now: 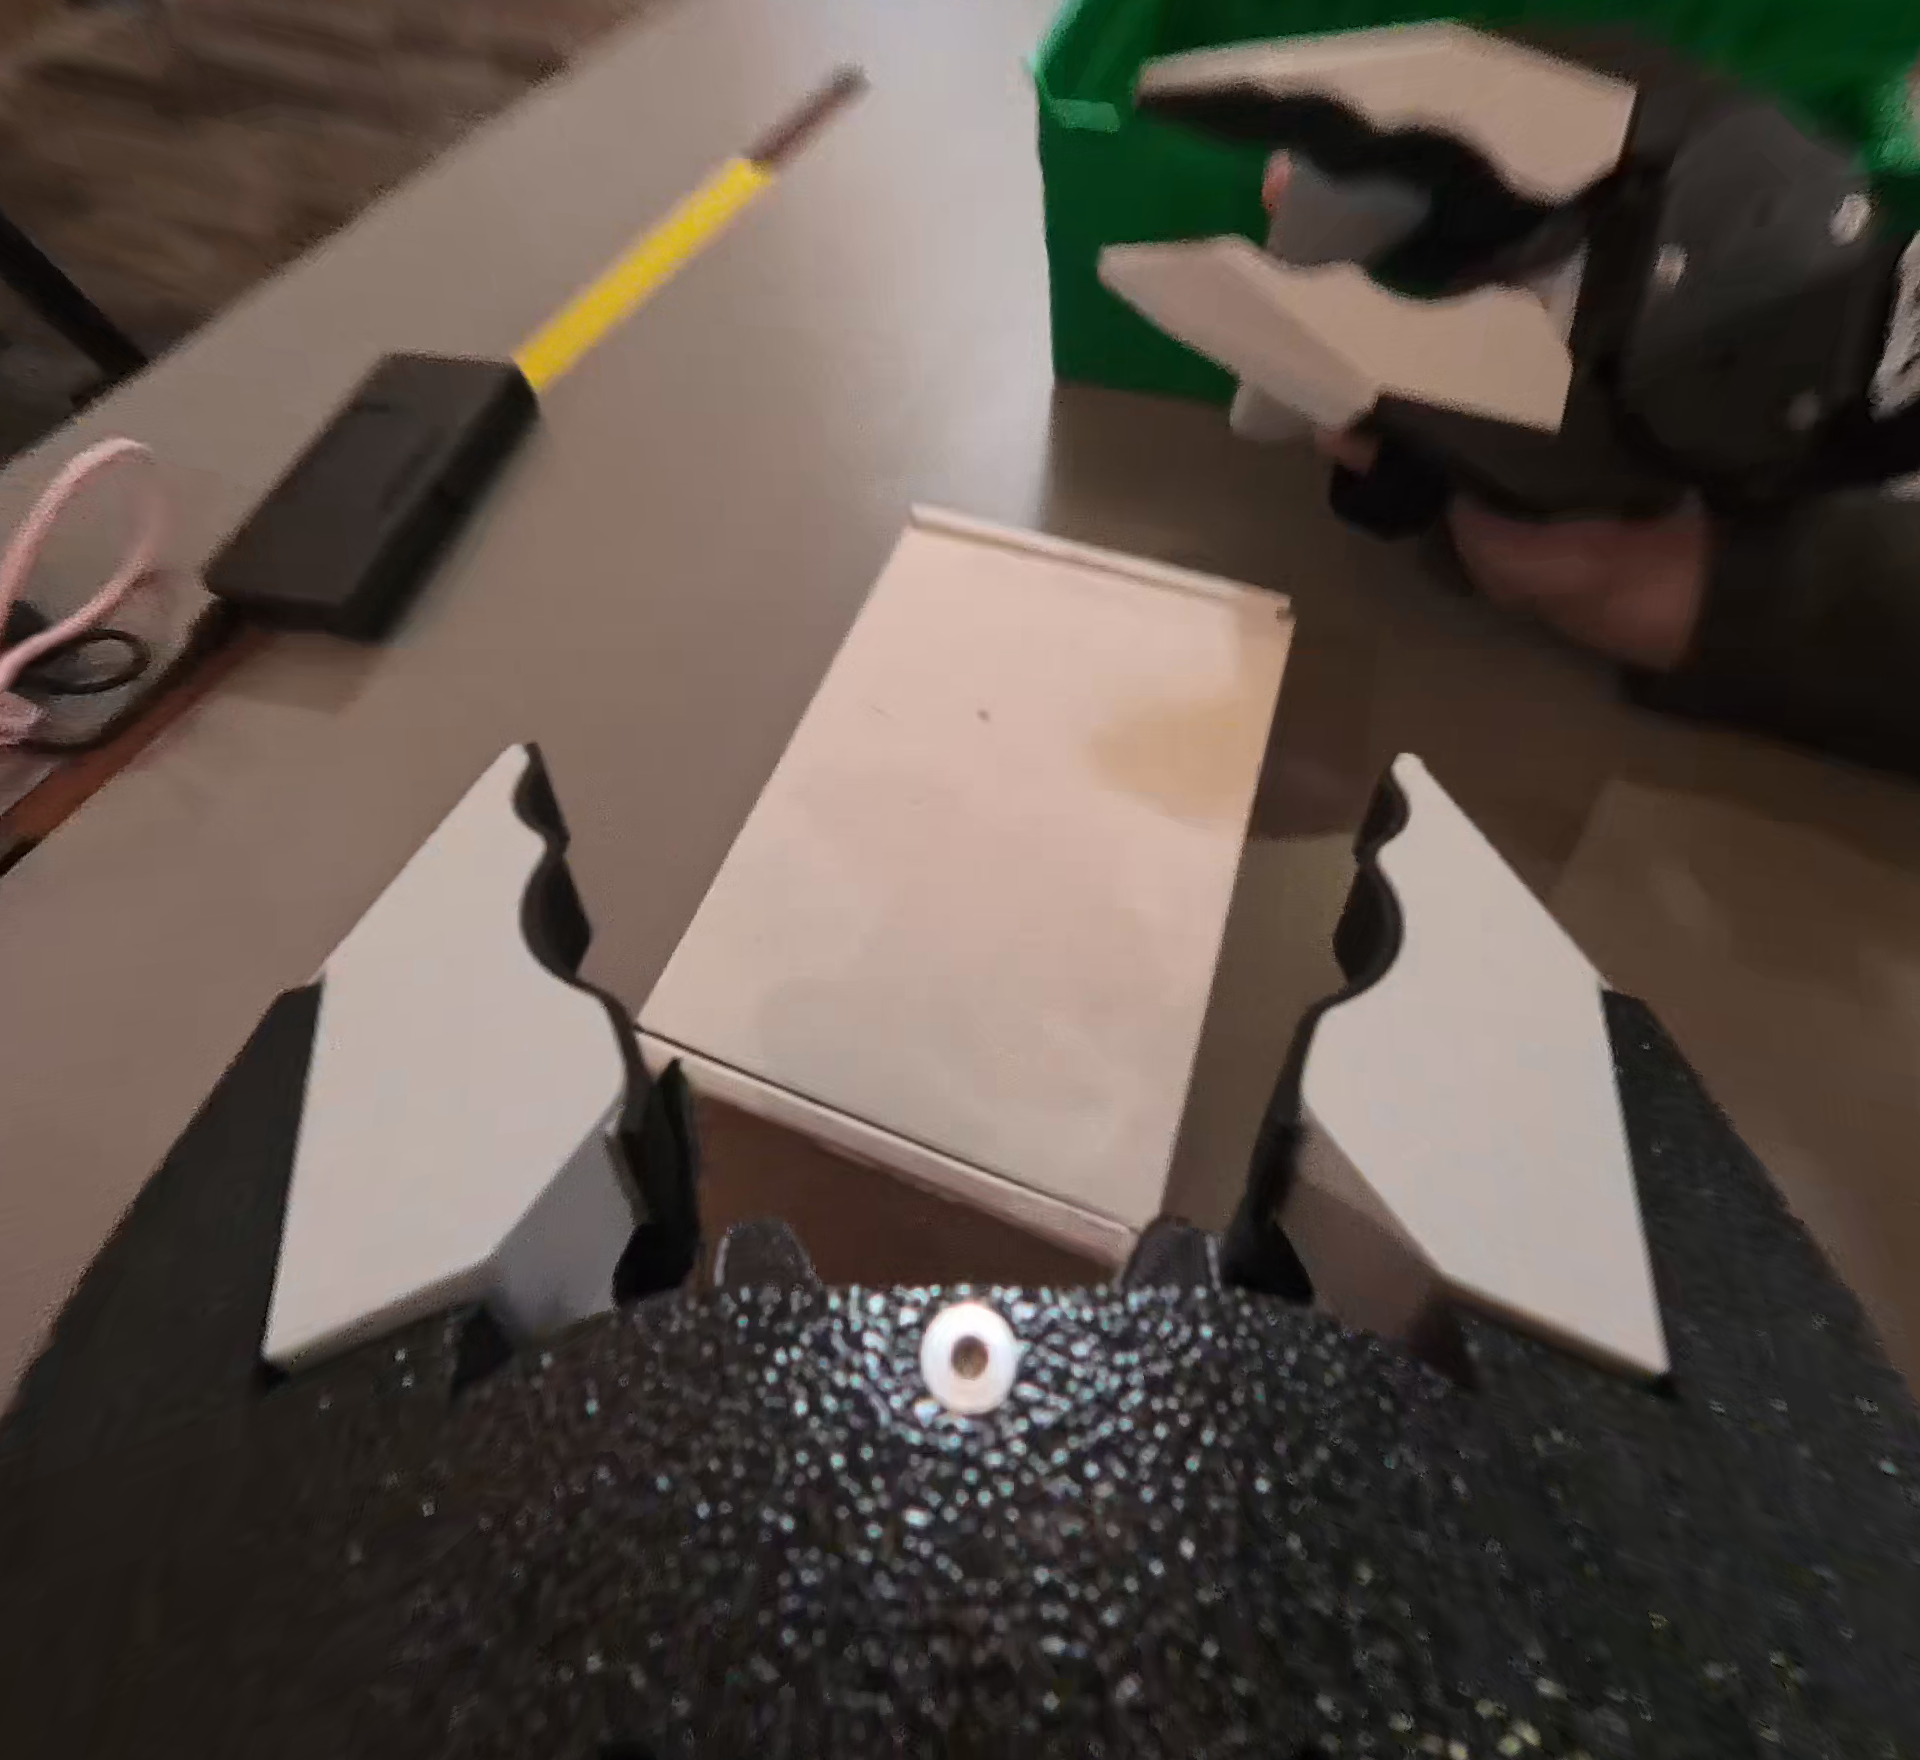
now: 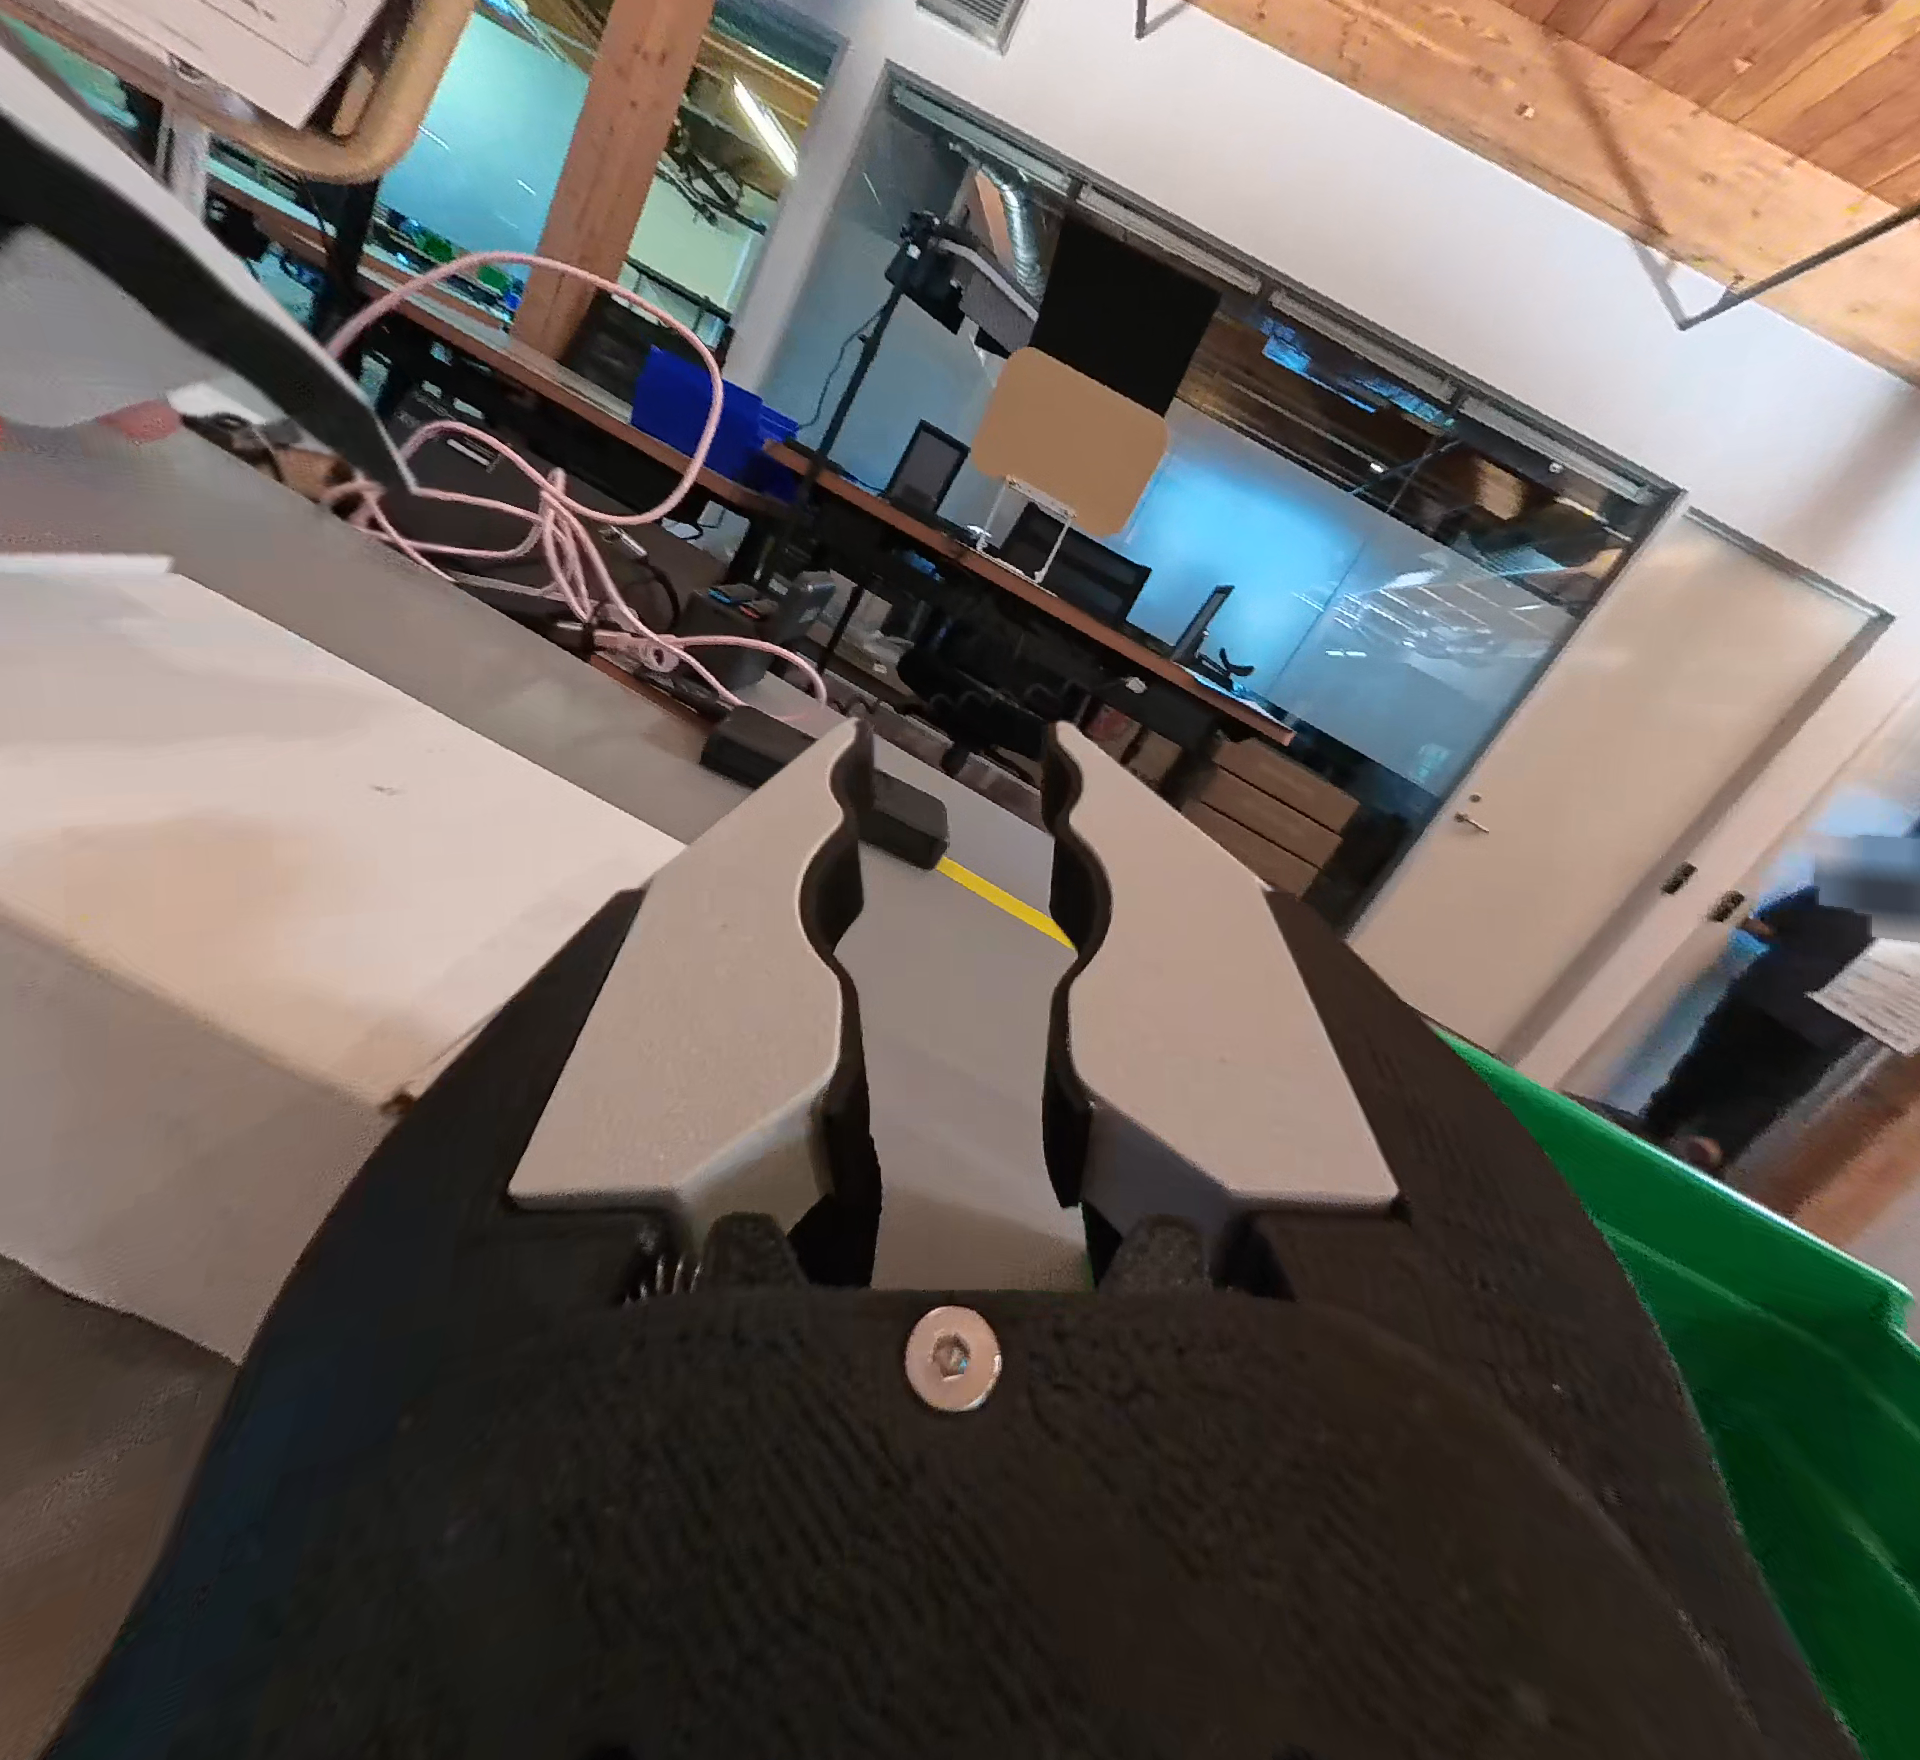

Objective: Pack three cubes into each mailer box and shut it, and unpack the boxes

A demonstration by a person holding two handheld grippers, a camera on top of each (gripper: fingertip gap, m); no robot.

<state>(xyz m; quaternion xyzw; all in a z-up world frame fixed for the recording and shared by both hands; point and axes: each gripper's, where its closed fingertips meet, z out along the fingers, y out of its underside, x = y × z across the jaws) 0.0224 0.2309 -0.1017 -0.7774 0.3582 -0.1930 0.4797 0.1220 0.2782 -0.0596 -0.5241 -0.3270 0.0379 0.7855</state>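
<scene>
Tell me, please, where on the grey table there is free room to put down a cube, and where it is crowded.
Free: the grey table between the closed mailer box and the black block with the yellow stripe. Crowded: the left edge with pink cables, and right of the box, where the right gripper hangs before the green bin.

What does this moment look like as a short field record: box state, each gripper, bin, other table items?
mailer box: white, lid shut, flat on the grey table, stain on its top
left gripper: open, above the box's near end, fingers wide on either side, not touching it
right gripper: partly open, nothing between its fingers; beside the box, in front of the green bin
green bin: on the table beyond the box, contents not visible
cubes: none visible
other items: black flat device; yellow strip; pink cable
</scene>
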